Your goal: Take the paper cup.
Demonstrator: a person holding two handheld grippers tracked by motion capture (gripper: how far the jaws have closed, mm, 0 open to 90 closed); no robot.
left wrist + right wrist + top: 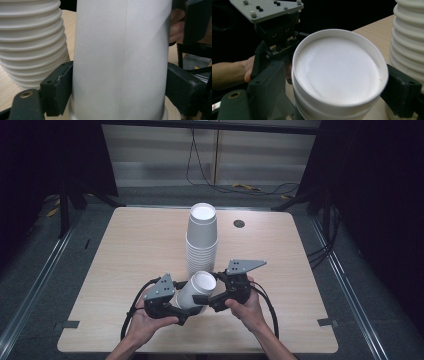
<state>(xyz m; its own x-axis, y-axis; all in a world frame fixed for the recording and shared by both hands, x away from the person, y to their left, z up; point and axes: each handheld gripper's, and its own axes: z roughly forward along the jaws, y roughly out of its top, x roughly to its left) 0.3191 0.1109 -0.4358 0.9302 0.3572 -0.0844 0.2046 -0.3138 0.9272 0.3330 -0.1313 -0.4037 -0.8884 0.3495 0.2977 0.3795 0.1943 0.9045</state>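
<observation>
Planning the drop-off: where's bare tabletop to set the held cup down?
Free: the table left of the cup stack, and the right side past the round grommet. Crowded: front centre, where the left gripper and right gripper clamp the held cup just before the stack.

Blocked ahead: tall cup stack stands mid-table, just behind both grippers | between grippers: held cup takes the gap | open lanes: bare table left and right of the stack | far edge: small dark disc, probably flush.
</observation>
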